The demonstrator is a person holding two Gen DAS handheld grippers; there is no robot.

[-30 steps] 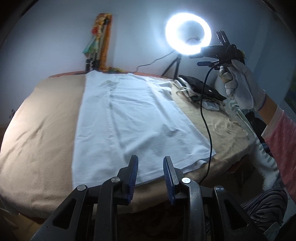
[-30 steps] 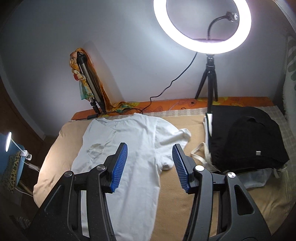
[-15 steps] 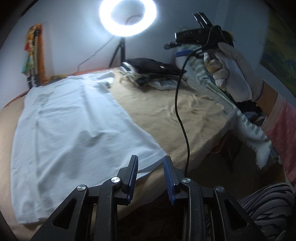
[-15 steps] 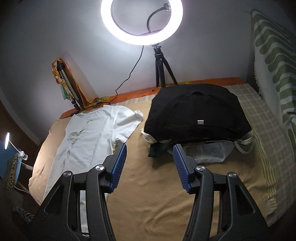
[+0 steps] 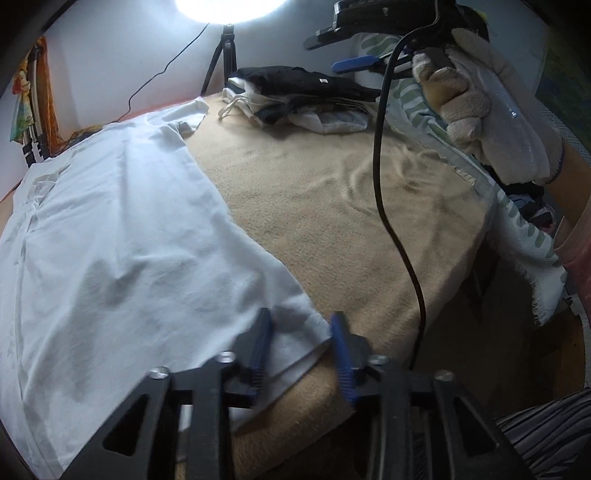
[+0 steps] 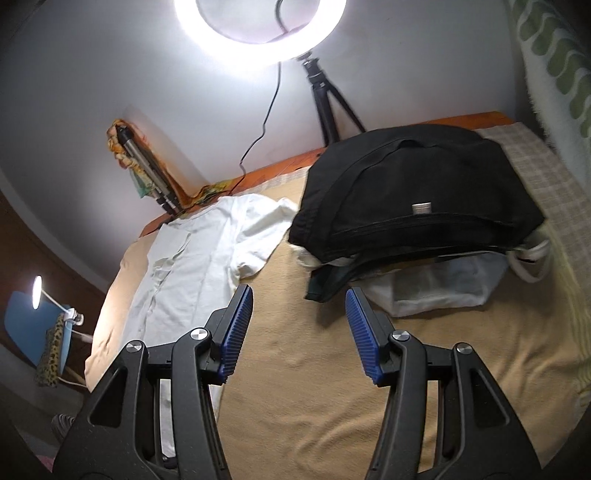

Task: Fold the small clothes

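A ring light [image 6: 258, 22] on the far wall glared white, the room stayed dim, edges bowed, and near gripper fingers [image 5: 260, 343] blurred.

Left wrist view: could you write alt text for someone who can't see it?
The left tool, closing, straddles the near corner of a white cotton T-shirt spread flat on a tan blanket. Beyond lie a pile of dark and white folded clothes and a ring light's tripod; at right a white-gloved hand holds the right tool.

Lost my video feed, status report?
Left gripper jaws closing around white T-shirt hem corner, not clamped. Right gripper open, empty, above blanket. Nothing blocking.
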